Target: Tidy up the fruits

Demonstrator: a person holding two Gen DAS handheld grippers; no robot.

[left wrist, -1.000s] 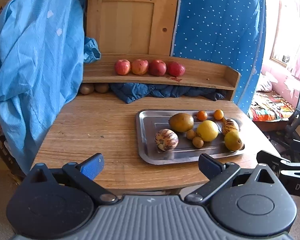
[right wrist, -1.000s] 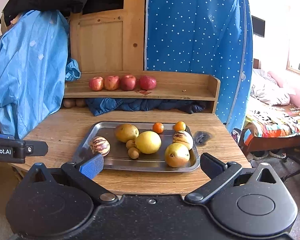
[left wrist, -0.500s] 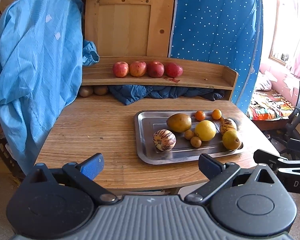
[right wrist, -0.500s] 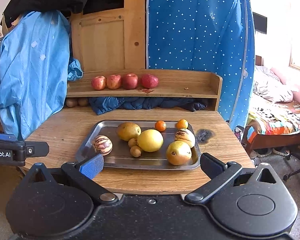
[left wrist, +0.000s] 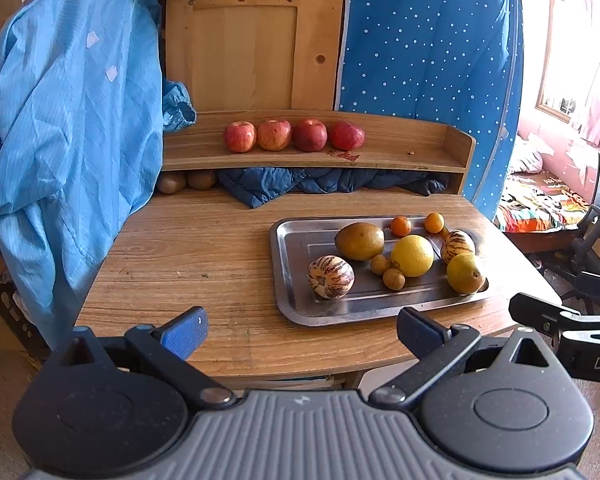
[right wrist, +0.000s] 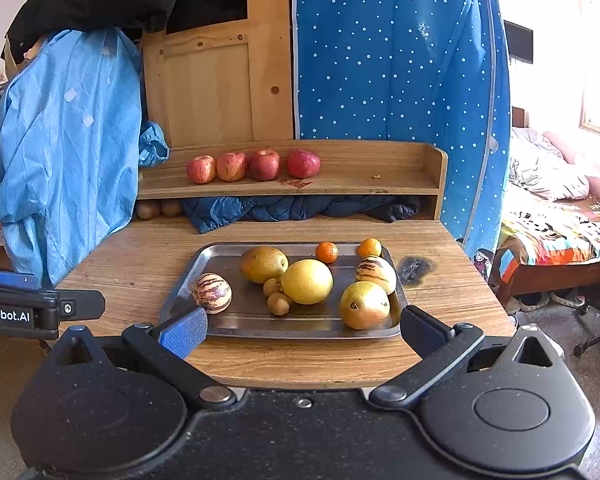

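Steel gleams at the centre of the right wrist view, where the tray (right wrist: 180,300) sits on the wooden table (right wrist: 140,268) with the unsorted fruit: two striped melons (right wrist: 212,293), a brownish mango (right wrist: 263,264), a large lemon (right wrist: 306,281), a yellow-green pear (right wrist: 364,305), two small brown kiwis (right wrist: 279,303) and two little oranges (right wrist: 326,252). Four red apples (right wrist: 264,165) already stand in a row on the shelf (right wrist: 360,184) in the upper middle of the frame, so sorting by kind seems to be under way, with more brown fruit tucked under the shelf at its left end. The right gripper (right wrist: 302,330) hangs at the lower edge of the frame, short of the tray's near rim, its jaws spread wide with nothing between them; the left gripper (left wrist: 300,328) is likewise wide apart and empty, low in its own view with the tray off to its right. The step in hand looks like an approach to a first pick. To do it well, I would choose a fruit with free sides, such as the near striped melon, come in low and level so both pads straddle its widest part, and close gently, since round, smooth skins may roll or squirt out. The kiwis touch the lemon, so they are better left until their neighbours are cleared.
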